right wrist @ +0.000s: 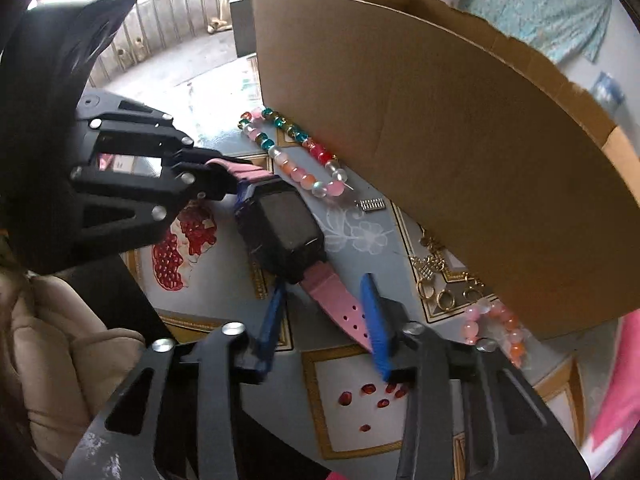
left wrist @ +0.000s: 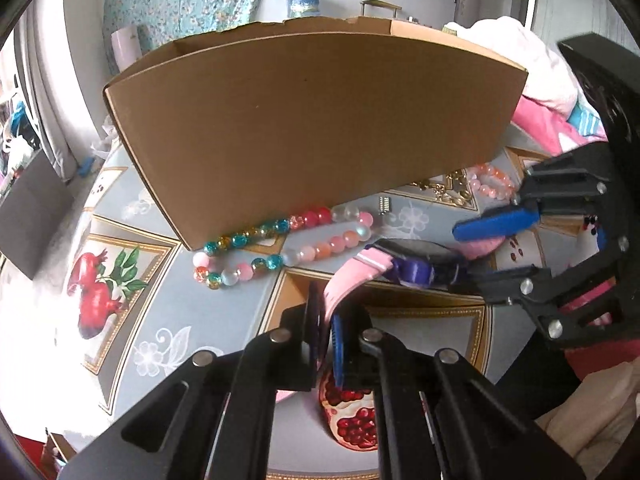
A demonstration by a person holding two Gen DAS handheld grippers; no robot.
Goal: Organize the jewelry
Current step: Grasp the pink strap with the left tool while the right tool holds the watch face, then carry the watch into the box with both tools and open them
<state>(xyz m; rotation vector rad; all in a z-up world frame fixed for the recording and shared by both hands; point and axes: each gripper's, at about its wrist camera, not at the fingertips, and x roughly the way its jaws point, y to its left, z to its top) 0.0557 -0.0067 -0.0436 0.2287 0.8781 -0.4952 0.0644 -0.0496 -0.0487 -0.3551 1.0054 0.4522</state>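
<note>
Behind the cardboard box [right wrist: 460, 140], gold jewelry [right wrist: 436, 280] lies partly hidden.

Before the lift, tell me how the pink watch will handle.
The pink watch will probably flex rather than stay stiff: its strap already bends where the left gripper is shut on it. The dark case looks the heavier part, so it may sag between the strap ends. The right gripper straddles the other strap end.

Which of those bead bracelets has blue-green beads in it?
The long bead bracelet lying against the cardboard box; the small bracelet near the gold chain is only pink and orange.
</note>
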